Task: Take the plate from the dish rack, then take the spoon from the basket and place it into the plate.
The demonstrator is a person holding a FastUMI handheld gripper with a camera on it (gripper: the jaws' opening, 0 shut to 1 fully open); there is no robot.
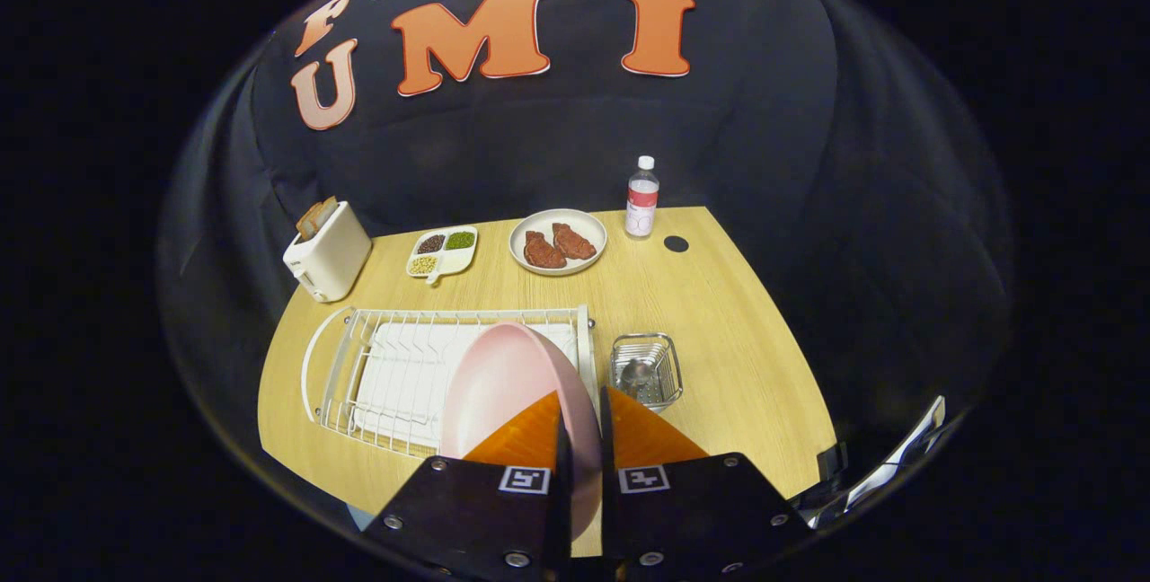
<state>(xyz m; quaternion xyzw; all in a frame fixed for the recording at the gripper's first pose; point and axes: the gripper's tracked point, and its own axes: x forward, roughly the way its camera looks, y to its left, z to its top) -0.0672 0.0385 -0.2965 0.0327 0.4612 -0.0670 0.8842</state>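
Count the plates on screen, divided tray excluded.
2. The pink plate is clamped on edge between the gripper fingers, over the dish rack. The white plate holding meat sits beyond the rack, beside the bottle.

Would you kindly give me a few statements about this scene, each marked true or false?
1. The gripper is shut on the pink plate. True.
2. The spoon lies on the pink plate. False: it is in the wire basket.
3. The water bottle lies on its side. False: it stands upright.
4. The toaster holds bread. True.
5. The round plate beyond the dish rack holds two pieces of meat. True.
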